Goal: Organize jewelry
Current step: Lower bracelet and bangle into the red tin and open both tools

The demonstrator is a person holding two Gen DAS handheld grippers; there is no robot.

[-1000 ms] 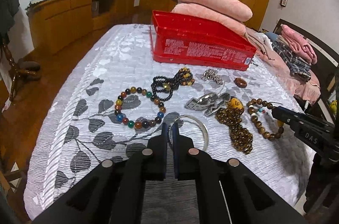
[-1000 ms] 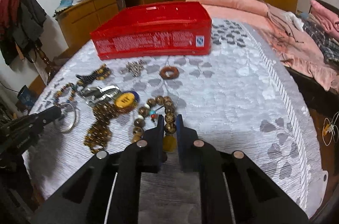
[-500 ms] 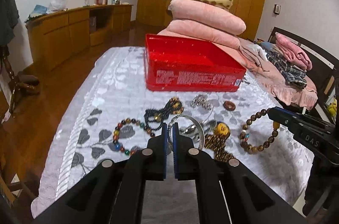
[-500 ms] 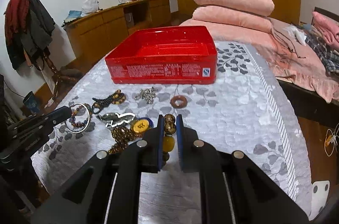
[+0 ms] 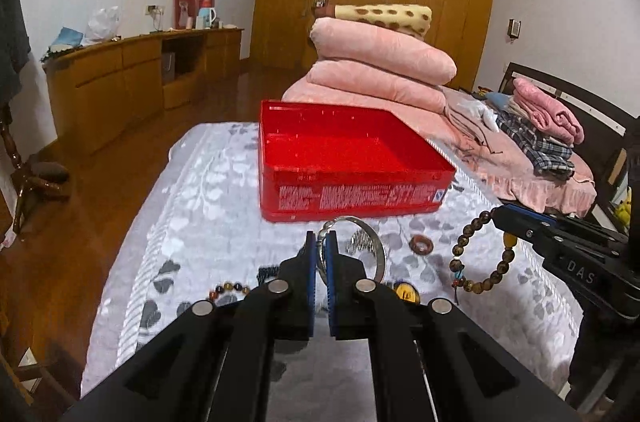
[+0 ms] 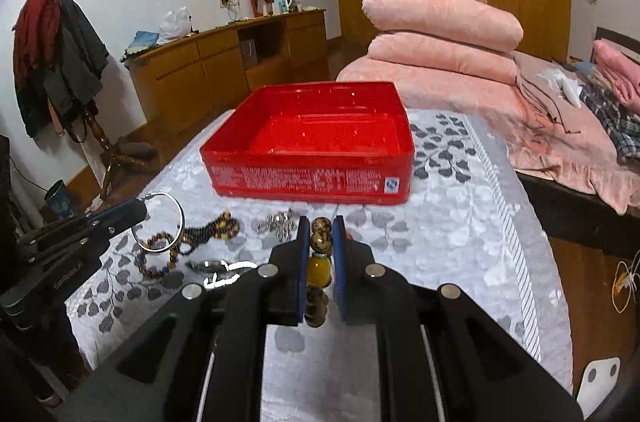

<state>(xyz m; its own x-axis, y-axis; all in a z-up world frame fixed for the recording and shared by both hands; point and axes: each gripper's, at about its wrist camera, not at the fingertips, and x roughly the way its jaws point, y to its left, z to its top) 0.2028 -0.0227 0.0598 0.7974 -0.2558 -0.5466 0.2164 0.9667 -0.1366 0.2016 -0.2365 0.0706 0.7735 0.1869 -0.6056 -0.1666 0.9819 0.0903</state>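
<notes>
I have both pieces lifted off the surface and aimed at the red box, which sits open on the far side, dead ahead of both cameras — its low wall should let me drop things in from above. My left hand-held gripper is pinched nearly closed on the rim of the silver bangle, so the hoop hangs free beyond the tips. My right hand-held gripper clamps the wooden bead bracelet across a few beads, with the yellow bead sitting between the pads; from the left camera the loop dangles below it, clear of the cloth.

The rest of the jewellery still lies near me: a brown ring, a small silver chain cluster, dark bead strands. Much of it is hidden behind my own gripper bodies, and motion blur softens the cloth. I cannot make out any dividers inside the box.
</notes>
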